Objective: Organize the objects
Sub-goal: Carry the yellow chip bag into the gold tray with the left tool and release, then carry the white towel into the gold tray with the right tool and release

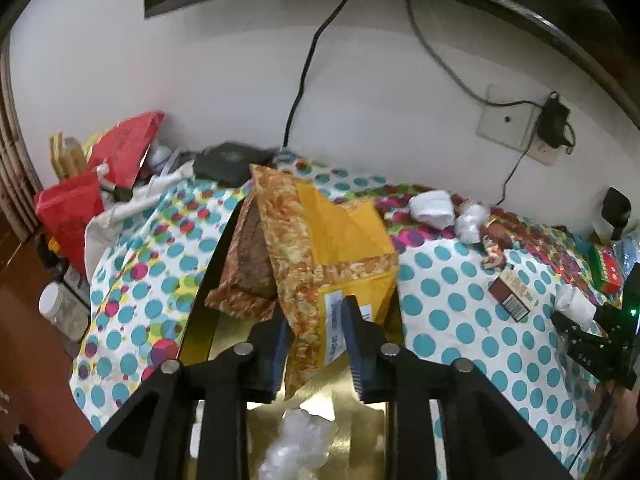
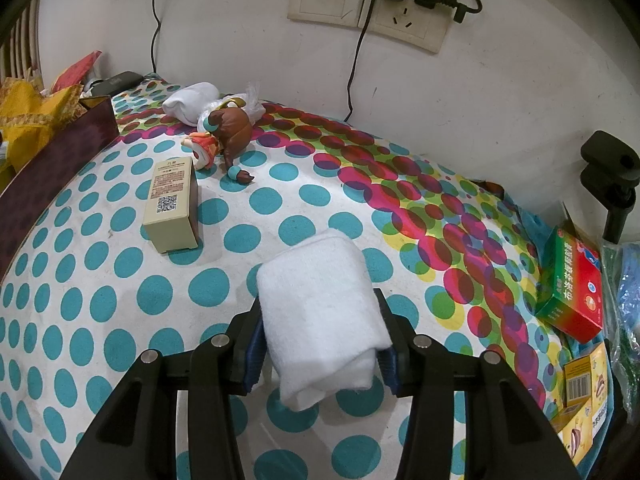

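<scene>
My left gripper point(image 1: 318, 340) has its fingers on either side of the lower corner of a yellow and orange snack bag point(image 1: 320, 240), which stands in a box with a gold inside point(image 1: 344, 420); I cannot tell whether the pads touch it. A clear plastic wad point(image 1: 296, 440) lies in the box below. My right gripper point(image 2: 320, 344) is shut on a rolled white towel point(image 2: 324, 312), just above the dotted tablecloth point(image 2: 100, 300). The right gripper also shows at the right edge of the left wrist view point(image 1: 576, 328).
On the cloth lie a beige carton point(image 2: 172, 204), a doll figure point(image 2: 220, 140), another white roll point(image 2: 190, 100) and a red-green medicine box point(image 2: 572, 284). The dark side of the box point(image 2: 56, 160) stands at the left. Red bags point(image 1: 100, 176) pile at the far left. Wall sockets point(image 2: 360, 0) with cables are behind.
</scene>
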### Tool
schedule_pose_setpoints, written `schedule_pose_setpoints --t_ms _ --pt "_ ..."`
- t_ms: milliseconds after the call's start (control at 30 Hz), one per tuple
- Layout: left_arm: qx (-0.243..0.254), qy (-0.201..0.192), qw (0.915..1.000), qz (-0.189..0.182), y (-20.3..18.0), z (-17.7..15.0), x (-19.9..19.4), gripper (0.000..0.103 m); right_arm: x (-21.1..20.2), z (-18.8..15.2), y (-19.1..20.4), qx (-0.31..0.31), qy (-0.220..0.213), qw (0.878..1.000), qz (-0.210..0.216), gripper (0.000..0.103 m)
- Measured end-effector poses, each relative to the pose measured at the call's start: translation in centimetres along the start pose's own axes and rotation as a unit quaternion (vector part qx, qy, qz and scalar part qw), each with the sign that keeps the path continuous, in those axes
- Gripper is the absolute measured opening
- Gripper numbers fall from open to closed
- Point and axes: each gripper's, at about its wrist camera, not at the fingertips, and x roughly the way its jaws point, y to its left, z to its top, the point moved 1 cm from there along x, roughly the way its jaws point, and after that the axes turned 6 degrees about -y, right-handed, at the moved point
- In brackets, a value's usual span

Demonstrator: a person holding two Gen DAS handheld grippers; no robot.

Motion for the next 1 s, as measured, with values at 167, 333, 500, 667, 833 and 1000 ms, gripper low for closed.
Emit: schedule_pose_setpoints --t_ms 167,333,500,667,833,1000 --pt "0.037 -0.016 0.9989 0.023 -1.0 -0.3 -1.2 0.053 0.0 0.0 0.0 0.0 0.0 1.0 0.0 0.044" --pt "0.029 -0.027 0.9987 0.033 -0.3 -1.1 -2.8 0.058 0.0 0.0 0.0 0.0 0.0 1.0 0.0 0.044" --pt "0.024 -0.03 0.9981 0.048 0.6 -2.7 -4.2 0.058 0.0 0.0 -0.1 -0.001 0.0 1.0 -0.001 0.044" --pt "0.02 -0.03 0.9982 0.047 0.9 -4.6 -5.6 0.058 0.2 0.1 -0.1 0.0 0.0 1.0 -0.001 0.044" --pt "0.034 -0.028 0.9974 0.057 0.2 -6.5 -7.4 0.058 0.2 0.2 -0.1 -0.003 -0.002 1.0 -0.003 0.042" --pt "0.033 -0.026 0.9976 0.054 -0.5 -7.7 -9.1 0.058 0.2 0.3 0.0 -0.005 -0.003 1.0 -0.012 0.041"
